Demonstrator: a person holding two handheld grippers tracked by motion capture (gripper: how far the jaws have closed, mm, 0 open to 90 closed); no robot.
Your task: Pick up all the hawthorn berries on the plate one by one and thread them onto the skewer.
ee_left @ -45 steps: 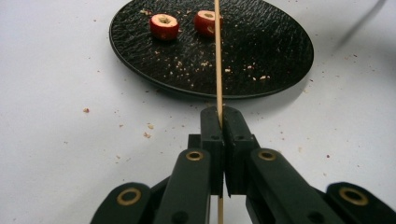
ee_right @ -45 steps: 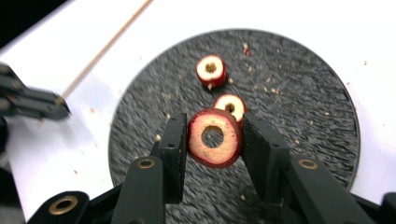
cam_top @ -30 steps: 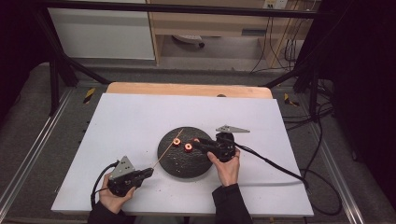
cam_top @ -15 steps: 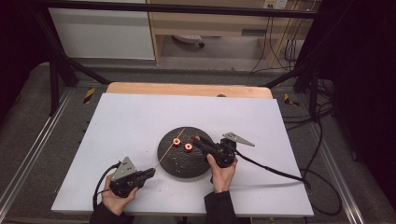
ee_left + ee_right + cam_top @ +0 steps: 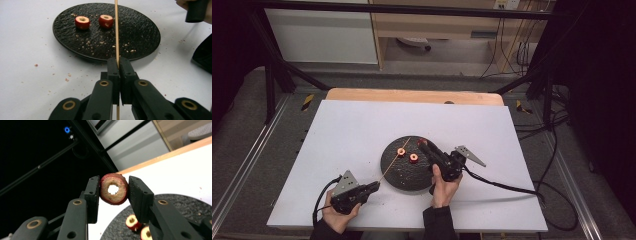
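My left gripper (image 5: 373,187) (image 5: 119,62) is shut on a thin wooden skewer (image 5: 393,163) (image 5: 116,30) near the table's front. The skewer slants up over a black round plate (image 5: 404,176) (image 5: 140,32). Two red cored fruit pieces (image 5: 401,152) (image 5: 413,158) (image 5: 82,22) (image 5: 106,20) lie on the plate's far side. Above the plate's right part, my right gripper (image 5: 422,144) (image 5: 113,185) is shut on a red-skinned fruit ring (image 5: 121,192) with a hole through its middle. That gripper tilts upward.
The plate sits on a white board (image 5: 352,130) laid over a wooden table (image 5: 412,95). Crumbs dot the plate and the board. A black cable (image 5: 507,186) trails right from the right gripper. Dark frame bars and cables surround the table.
The right hand has turned a little, its grey top plate swinging toward the near right, while the fruit ring stays over the plate. The left hand has barely shifted.
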